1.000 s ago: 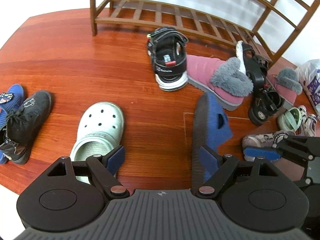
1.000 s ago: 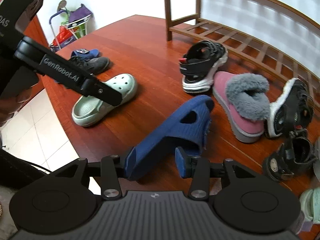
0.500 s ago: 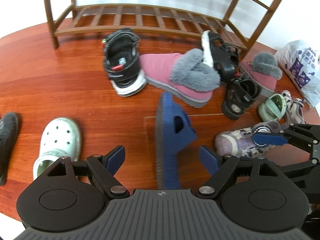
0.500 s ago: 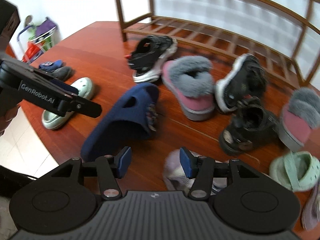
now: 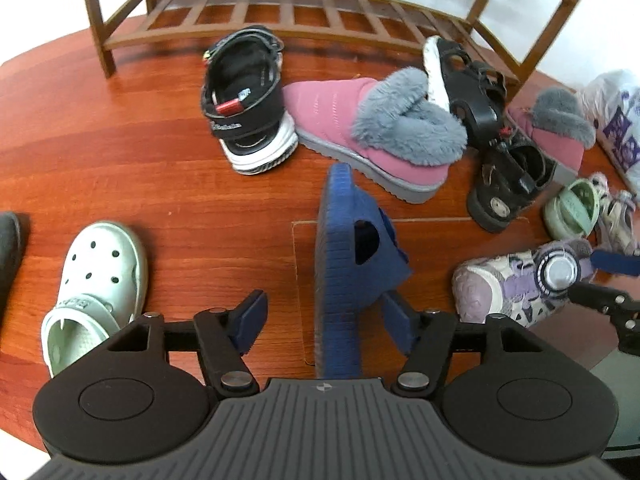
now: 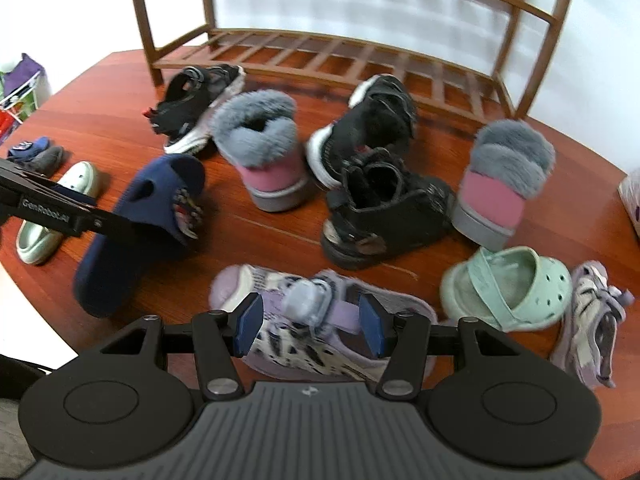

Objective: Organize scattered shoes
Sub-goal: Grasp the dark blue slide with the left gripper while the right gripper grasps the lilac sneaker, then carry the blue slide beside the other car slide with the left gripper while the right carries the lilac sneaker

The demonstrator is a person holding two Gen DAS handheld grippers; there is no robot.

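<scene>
The left gripper (image 5: pixel 326 314) stood with its jaws wide apart, and the blue slipper (image 5: pixel 352 256) lay on edge between them, sole to the left; its right finger sat against the slipper's upper while the left finger stood clear of the sole, so it was not clamped. The right gripper (image 6: pixel 310 324) was likewise spread, its blue pads (image 6: pixel 248 322) hanging on either side of the lilac patterned sneaker (image 6: pixel 320 328) without closing on it; in the left wrist view that sneaker (image 5: pixel 520 280) lay just right of the slipper. The slipper rested on the red wooden floor (image 5: pixel 120 152), near the front of the scatter; beyond it lay a black sandal (image 5: pixel 244 108) touching a pink fur-lined boot (image 5: pixel 372 128), with another black sandal (image 5: pixel 464 84) tipped against the boot's cuff; a second pink boot (image 6: pixel 504 184) stood near the wooden shoe rack (image 6: pixel 360 52); a mint clog (image 6: pixel 508 284) lay beside a second lilac sneaker (image 6: pixel 592 320); a pale clog (image 5: pixel 96 276) lay well apart to the left.
</scene>
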